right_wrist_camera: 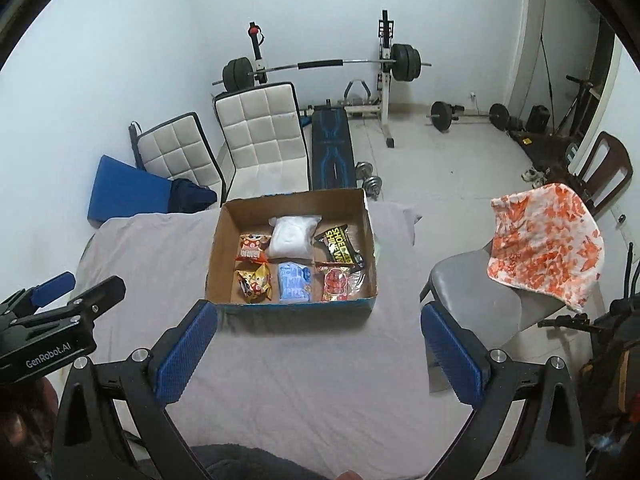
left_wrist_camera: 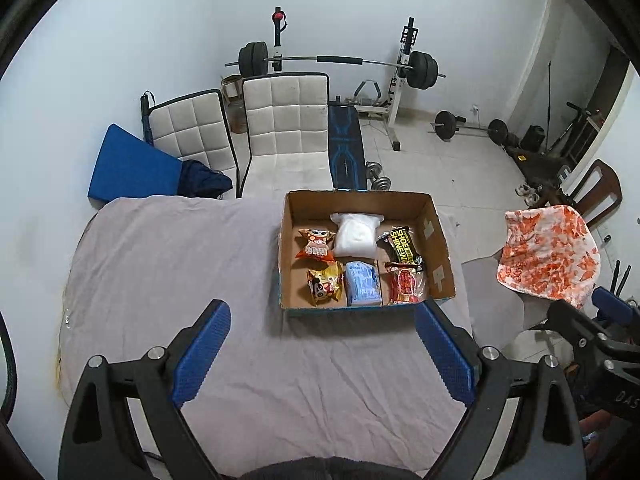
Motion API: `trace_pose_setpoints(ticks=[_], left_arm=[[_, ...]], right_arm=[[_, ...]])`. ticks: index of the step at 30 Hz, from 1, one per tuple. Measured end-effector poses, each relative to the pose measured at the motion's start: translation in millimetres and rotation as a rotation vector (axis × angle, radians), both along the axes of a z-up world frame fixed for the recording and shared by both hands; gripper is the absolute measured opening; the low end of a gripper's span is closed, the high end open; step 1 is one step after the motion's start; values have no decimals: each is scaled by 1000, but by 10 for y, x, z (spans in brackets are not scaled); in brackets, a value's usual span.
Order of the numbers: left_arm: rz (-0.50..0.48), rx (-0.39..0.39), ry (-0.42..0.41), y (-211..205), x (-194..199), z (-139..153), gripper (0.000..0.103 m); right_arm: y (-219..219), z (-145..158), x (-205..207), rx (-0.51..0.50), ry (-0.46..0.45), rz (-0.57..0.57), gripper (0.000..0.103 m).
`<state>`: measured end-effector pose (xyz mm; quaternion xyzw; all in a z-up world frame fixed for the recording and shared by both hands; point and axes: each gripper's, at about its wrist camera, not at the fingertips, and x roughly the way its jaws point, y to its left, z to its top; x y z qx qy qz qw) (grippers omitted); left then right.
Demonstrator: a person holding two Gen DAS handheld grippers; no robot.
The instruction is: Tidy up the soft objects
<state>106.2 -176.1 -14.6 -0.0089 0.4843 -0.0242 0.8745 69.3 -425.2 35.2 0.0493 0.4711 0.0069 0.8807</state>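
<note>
Six soft packets are lying in the open brown cardboard box (left_wrist_camera: 434,240) at the grey-sheeted counter's (left_wrist_camera: 168,248) far edge. The left hand-held gripper (left_wrist_camera: 322,354) and right hand-held gripper (right_wrist_camera: 320,354) are both gaping wide, holding nothing.

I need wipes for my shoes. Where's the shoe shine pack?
The shoe shine pack lies in the box, back row, right end, beside the white bag and behind the red pack.

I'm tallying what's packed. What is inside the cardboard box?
The box holds six soft packs in two rows: orange snack, white bag, black pack, yellow snack, blue pack, red pack. Anything beneath them is hidden.
</note>
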Motion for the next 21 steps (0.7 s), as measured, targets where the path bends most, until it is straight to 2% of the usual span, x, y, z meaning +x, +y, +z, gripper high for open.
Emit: trace_pose_setpoints(ticks=[5, 21], left_arm=[[-1, 3, -4, -27, -96, 41, 95], [-3, -10, -19, 67, -218, 142, 95]], right_arm=[[61, 98, -99, -2, -8, 10, 103], [135, 105, -142, -16, -19, -15, 103]])
